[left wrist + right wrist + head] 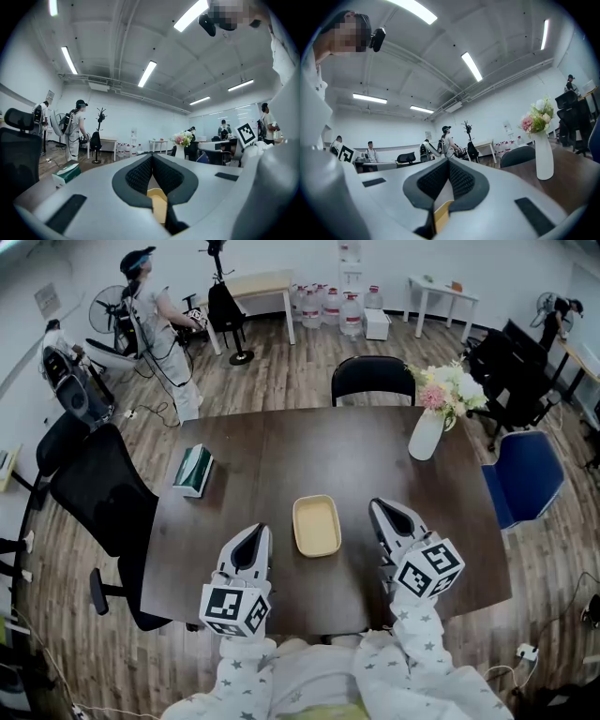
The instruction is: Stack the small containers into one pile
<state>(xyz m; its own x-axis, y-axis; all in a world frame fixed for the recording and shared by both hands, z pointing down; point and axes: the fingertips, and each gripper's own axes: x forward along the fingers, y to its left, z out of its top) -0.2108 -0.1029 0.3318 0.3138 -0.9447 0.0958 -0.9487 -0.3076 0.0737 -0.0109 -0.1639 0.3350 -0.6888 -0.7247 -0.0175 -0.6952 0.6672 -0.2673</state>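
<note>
Holding left gripper and right gripper shut and empty either side of the lone yellow container, seemingly finishing stacking.

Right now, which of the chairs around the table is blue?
The blue chair right of the table, near the flower vase. The far chair and the left chair are black.

Container: pale yellow, plain.
Table: dark brown, faint wood grain.
Left gripper: light grey shell, black pads; cube with black-and-white square markers.
Right gripper: same grey, black and marker pattern.
Sleeves: white with small grey stars.
Vase: white.
Flowers: pink and white, green leaves.
Box: green and white.
Far chair: black.
Side chair: blue.
Floor: grey-brown wood planks.
</note>
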